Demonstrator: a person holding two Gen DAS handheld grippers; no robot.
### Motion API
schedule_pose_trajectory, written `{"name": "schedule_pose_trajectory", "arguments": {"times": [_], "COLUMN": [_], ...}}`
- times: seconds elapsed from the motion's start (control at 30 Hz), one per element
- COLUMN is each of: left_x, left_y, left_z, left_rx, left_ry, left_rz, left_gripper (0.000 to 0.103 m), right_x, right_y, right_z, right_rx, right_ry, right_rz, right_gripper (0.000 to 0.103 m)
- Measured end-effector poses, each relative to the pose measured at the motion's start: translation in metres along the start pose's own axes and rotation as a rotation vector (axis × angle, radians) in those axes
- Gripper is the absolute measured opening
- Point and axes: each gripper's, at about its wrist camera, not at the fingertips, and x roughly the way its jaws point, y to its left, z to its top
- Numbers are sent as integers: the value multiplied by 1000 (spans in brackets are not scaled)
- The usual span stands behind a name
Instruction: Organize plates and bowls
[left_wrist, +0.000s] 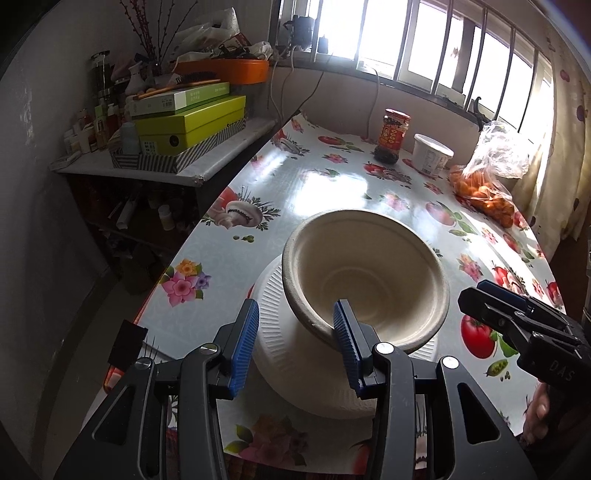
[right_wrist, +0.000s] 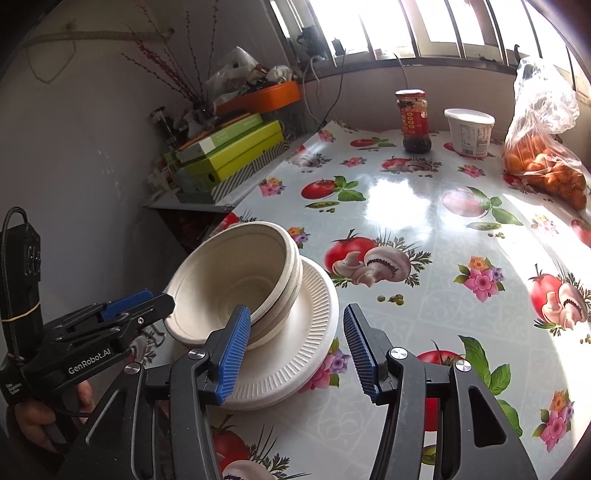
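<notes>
Beige paper bowls (left_wrist: 365, 273) (right_wrist: 236, 280), nested and tilted, rest on stacked white ribbed paper plates (left_wrist: 288, 350) (right_wrist: 295, 354) on the table.

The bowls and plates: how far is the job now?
Mostly done, it seems. The plates lie stacked on the table, and the bowls are nested on them but tilted. Both the left gripper and the right gripper are open. What seems left is settling the bowls level.

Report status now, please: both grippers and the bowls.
Left gripper open, straddling rim of beige paper bowls. Bowls tilted on white ribbed paper plates. Right gripper open, empty, alongside. Nothing in way.
</notes>
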Motion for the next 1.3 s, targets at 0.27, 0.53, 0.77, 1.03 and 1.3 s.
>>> {"name": "schedule_pose_trajectory", "arguments": {"times": [0.27,0.53,0.77,1.03,1.3], "left_x": [-16,-16,-12,-9,-12], "left_y": [-8,-21,-30,-30,-37], "left_z": [-18,-42,-60,-68,-72], "left_rx": [10,45,49,24,47], "left_ry": [-43,-38,-13,9,0], "left_rz": [67,89,86,101,72], "left_gripper": [43,43,43,43,43], "right_x": [-16,-24,-21,-21,-24], "right_y": [2,3,9,9,8], "right_z": [-18,-36,-57,-68,-72], "right_rx": [-75,-109,-136,-115,-101], "right_ry": [-39,-40,-11,5,-3], "right_rz": [-45,-96,-109,-106,-109], "right_gripper": [57,63,65,67,70]}}
